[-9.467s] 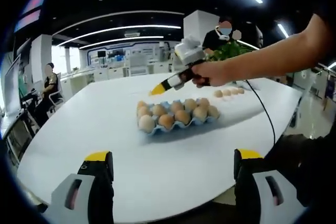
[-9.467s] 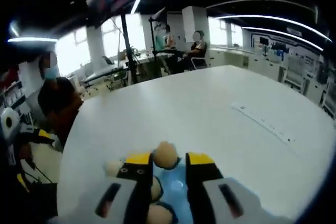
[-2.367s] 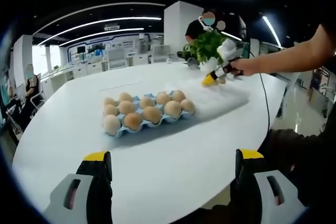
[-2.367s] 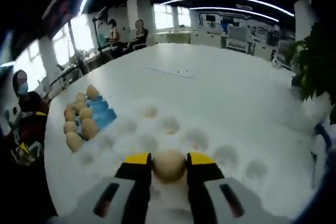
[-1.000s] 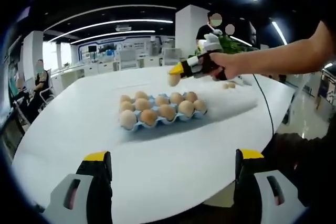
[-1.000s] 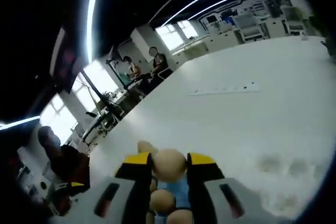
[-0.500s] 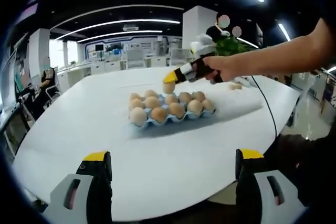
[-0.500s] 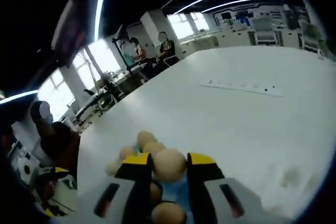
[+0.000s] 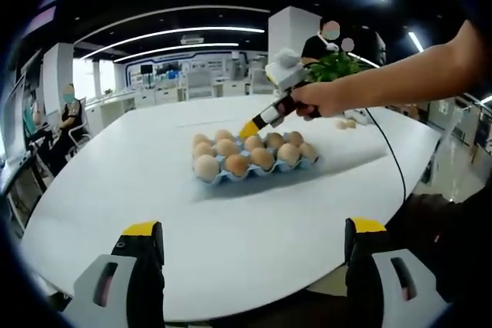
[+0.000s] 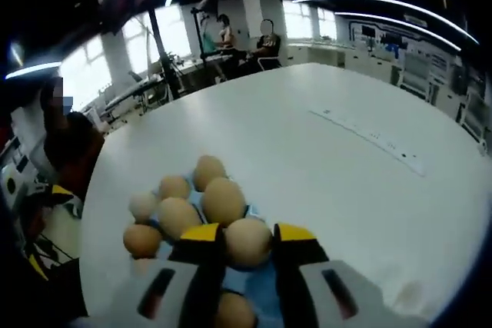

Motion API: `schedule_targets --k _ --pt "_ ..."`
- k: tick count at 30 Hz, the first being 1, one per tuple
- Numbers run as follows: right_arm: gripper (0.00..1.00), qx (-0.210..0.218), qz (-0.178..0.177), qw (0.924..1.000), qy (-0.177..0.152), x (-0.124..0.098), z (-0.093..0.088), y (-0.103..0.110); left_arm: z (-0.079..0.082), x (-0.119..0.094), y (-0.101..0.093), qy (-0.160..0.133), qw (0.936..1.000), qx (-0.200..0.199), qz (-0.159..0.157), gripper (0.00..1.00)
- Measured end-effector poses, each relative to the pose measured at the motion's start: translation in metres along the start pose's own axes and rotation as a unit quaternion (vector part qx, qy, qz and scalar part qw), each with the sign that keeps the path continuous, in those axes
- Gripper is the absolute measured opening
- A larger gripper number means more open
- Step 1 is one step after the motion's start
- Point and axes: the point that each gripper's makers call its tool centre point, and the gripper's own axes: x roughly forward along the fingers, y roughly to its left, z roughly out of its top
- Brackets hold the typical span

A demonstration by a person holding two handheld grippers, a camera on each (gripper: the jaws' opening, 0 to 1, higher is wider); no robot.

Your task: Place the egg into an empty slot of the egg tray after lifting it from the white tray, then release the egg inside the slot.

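Observation:
In the left gripper view a blue egg tray [image 9: 307,167] holding several brown eggs [image 9: 237,164] lies mid-table. A person's hand [image 9: 315,99] holds my right gripper [image 9: 250,128] tilted down at the tray's far row. In the right gripper view my right gripper [image 10: 247,237] is shut on a tan egg [image 10: 247,242] just above the egg tray [image 10: 250,278], with several seated eggs [image 10: 223,199] right beyond it. My left gripper [image 9: 254,228] hangs open over the table's near edge, holding nothing. A few eggs on the white tray [image 9: 346,123] show at the far right.
The white oval table [image 9: 115,182] has bare room left of and in front of the egg tray. A cable [image 9: 392,170] trails from the right gripper. A potted plant [image 9: 337,67] stands behind. A long strip [image 10: 369,140] lies on the table; people sit beyond it.
My right gripper has carried the egg down and over the egg tray's far row. The seated eggs now loom closer in the right gripper view. The left gripper has stayed open.

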Motion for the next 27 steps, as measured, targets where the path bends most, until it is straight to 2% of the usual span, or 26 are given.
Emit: schedule_targets --k 3,6,11,17,23,27 --pt "0.23 0.028 0.004 0.9981 -0.055 -0.012 0.021 -0.004 0.0 0.0 0.0 0.0 1.0 0.0 -0.001 1.0" --pt "0.23 0.016 0.003 0.9966 -0.081 -0.023 0.032 -0.007 0.0 0.002 -0.003 0.0 1.0 0.003 -0.004 1.0" --pt "0.23 0.013 0.013 0.9967 -0.079 -0.029 0.02 -0.003 -0.001 0.005 -0.01 -0.001 0.9999 0.004 -0.009 1.0" --pt "0.23 0.008 0.026 0.9942 -0.104 -0.045 0.009 0.003 -0.003 0.004 -0.015 -0.002 0.9999 0.008 -0.014 1.0" --pt "0.23 -0.001 -0.003 0.9897 -0.143 -0.084 -0.002 -0.01 -0.007 0.006 -0.014 0.002 0.9999 0.007 -0.015 1.0" --pt "0.23 -0.02 -0.033 0.9892 -0.142 -0.111 -0.019 -0.025 -0.003 0.008 -0.014 0.0 0.9998 0.011 -0.018 1.0"
